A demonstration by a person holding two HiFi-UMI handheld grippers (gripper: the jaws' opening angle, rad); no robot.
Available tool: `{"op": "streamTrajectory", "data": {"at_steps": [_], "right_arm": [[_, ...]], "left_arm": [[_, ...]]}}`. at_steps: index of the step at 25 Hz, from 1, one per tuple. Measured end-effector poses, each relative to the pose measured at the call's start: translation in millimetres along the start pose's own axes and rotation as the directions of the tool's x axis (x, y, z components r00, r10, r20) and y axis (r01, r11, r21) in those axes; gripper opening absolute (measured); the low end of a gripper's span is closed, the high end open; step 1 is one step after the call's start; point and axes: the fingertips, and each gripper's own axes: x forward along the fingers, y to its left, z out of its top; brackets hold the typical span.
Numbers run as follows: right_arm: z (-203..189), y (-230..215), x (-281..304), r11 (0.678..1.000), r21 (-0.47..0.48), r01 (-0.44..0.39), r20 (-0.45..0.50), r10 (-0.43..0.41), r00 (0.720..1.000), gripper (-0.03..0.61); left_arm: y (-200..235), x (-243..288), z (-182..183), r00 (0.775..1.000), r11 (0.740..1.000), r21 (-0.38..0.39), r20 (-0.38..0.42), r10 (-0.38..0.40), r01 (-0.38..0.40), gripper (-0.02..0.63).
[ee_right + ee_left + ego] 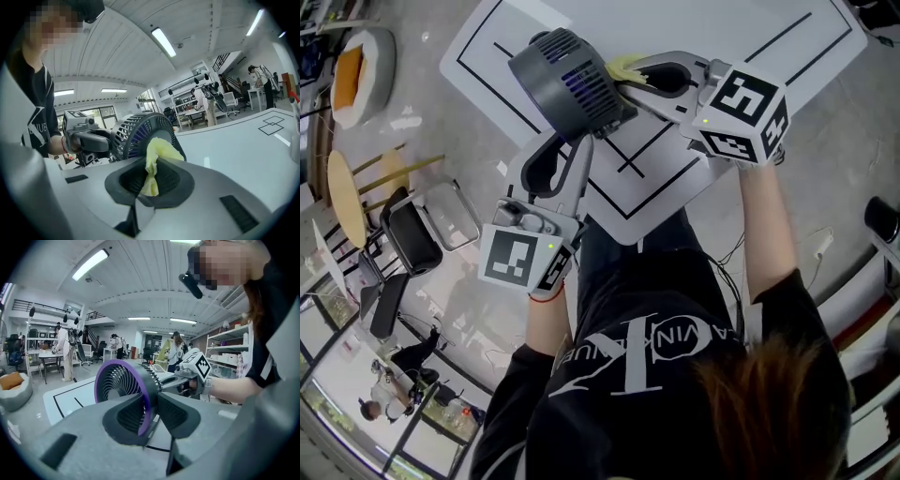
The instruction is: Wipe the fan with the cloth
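Note:
A small dark grey fan [565, 82] with a purple front ring is held up over the white table [750, 47]. My left gripper [581, 142] comes from below and is shut on the fan's rim [149, 394]; the purple grille [117, 385] faces left in the left gripper view. My right gripper [626, 84] reaches in from the right, shut on a yellow cloth [623, 67]. In the right gripper view the cloth [154, 161] bunches between the jaws and touches the fan's rear cage [138, 133].
The table carries black marking lines [628, 164]. On the floor at the left stand a black chair [412, 234], a round wooden table [345, 192] and a white pouf with an orange cushion [361, 70]. Desks and people [63, 350] are far behind.

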Motion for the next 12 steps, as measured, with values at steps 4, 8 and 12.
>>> {"op": "streamTrajectory", "data": {"at_steps": [4, 8, 12], "right_arm": [[5, 4, -4, 0.998, 0.062, 0.027, 0.039, -0.029, 0.999, 0.028], [9, 10, -9, 0.989, 0.141, 0.039, 0.101, -0.053, 0.993, 0.029], [13, 11, -26, 0.978, 0.195, 0.072, 0.165, -0.105, 0.981, 0.029]], "left_arm": [[1, -1, 6, 1.000, 1.000, 0.000, 0.009, 0.002, -0.002, 0.102], [1, -3, 6, 1.000, 1.000, 0.004, 0.016, 0.003, -0.003, 0.104], [-7, 2, -6, 0.999, 0.999, 0.004, 0.003, -0.033, 0.033, 0.175]]}}
